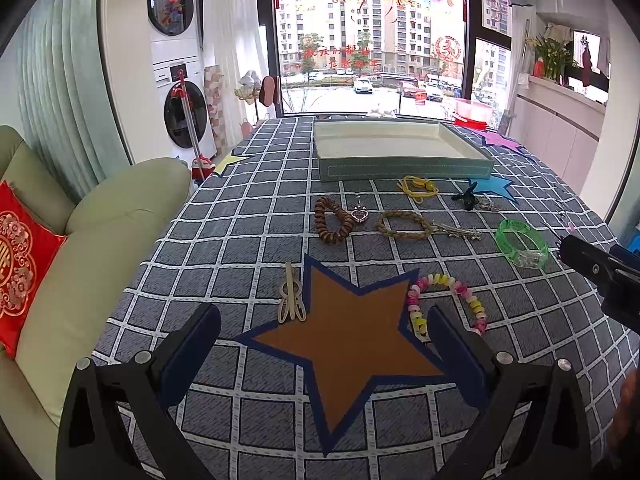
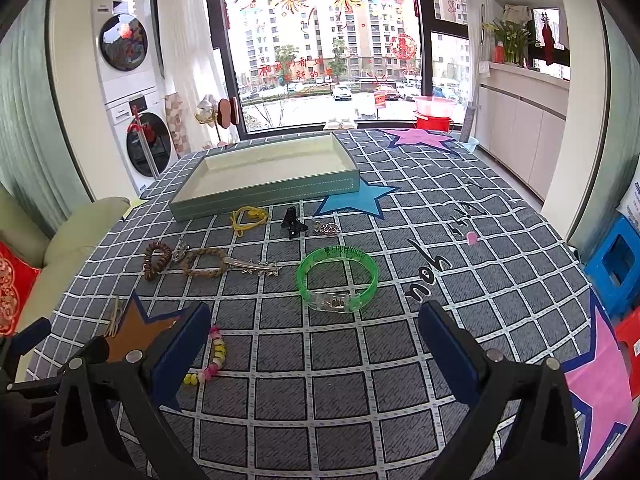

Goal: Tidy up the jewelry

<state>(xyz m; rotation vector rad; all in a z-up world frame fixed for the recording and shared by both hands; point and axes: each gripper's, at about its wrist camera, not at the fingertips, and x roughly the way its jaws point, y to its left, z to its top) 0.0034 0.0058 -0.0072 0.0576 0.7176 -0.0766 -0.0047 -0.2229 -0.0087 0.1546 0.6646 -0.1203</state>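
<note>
A grey-green tray (image 1: 404, 168) (image 2: 264, 198) with a cream lining stands empty at the far side of the checked tablecloth. In front of it lie a yellow cord bracelet (image 1: 418, 188) (image 2: 248, 217), a black claw clip (image 1: 466, 198) (image 2: 292, 222), a brown bead bracelet (image 1: 332, 220) (image 2: 156, 260), a braided bracelet (image 1: 404, 225) (image 2: 204, 262), a silver hair clip (image 1: 456, 232) (image 2: 252, 267), a green bangle (image 1: 522, 242) (image 2: 338, 280), a pastel bead bracelet (image 1: 452, 304) (image 2: 214, 354) and a beige hair clip (image 1: 291, 296) (image 2: 114, 316). My left gripper (image 1: 324, 340) is open over the brown star. My right gripper (image 2: 316, 340) is open, short of the green bangle.
A green sofa (image 1: 100, 240) with a red cushion (image 1: 20, 264) borders the table's left edge. Blue and red stools (image 2: 616, 268) stand at the right. A heart pendant (image 1: 359, 214) and small silver charms (image 2: 326, 229) also lie among the jewelry.
</note>
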